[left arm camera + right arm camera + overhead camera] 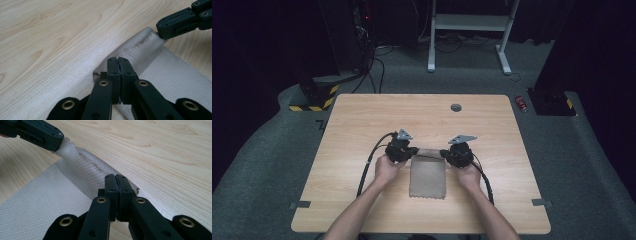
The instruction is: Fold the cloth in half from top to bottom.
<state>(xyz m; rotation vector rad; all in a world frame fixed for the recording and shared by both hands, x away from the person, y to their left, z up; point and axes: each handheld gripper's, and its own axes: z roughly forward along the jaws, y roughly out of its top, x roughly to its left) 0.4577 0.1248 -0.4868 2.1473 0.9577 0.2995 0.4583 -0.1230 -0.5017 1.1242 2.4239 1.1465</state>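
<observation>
Table point(362, 125): light wood. Beige cloth point(428, 180) lies flat near its 6 o'clock edge, zigzag hem toward the person. Far edge of cloth lifted and curling back over the flat part; looks like a fold begun, not laid down. Judged early: corners gripped, fold-over and flattening left.

Left hand-held gripper point(117, 60): jaws clamped together on the cloth's 10 o'clock corner.

Right hand-held gripper point(116, 177): jaws likewise pinched on the 2 o'clock corner.

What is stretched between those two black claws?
The far edge of a beige cloth, pinched by left gripper and right gripper; high view.
</observation>
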